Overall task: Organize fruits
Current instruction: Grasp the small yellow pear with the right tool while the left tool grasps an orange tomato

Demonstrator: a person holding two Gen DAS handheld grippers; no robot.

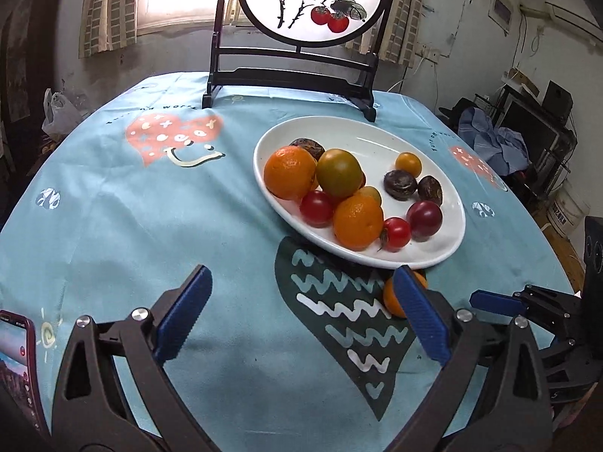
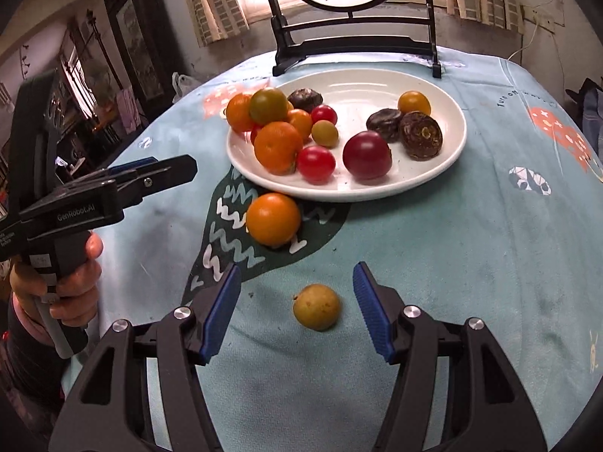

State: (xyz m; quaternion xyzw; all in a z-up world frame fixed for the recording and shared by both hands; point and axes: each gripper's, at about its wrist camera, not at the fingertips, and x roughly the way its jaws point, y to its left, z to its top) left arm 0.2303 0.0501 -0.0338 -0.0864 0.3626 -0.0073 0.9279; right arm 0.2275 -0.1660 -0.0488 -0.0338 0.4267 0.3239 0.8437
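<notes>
Right tongs [image 2: 297,310] wide open, empty, straddling a small yellow-brown round fruit [image 2: 317,306] on the near surface [image 2: 471,248]; left tongs [image 1: 301,316] also wide open, empty. A loose orange [image 2: 273,219] sits just in front of the white plate [image 2: 448,154] holding the rest. The yellow fruit looks light, firm, smooth and prone to rolling, so pinch across its widest middle, gently.

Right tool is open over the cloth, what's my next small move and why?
Probably ease the right tool forward and down around the small yellow-brown round fruit. It lies on the blue tablecloth between the open fingers, outside the white oval plate.
</notes>
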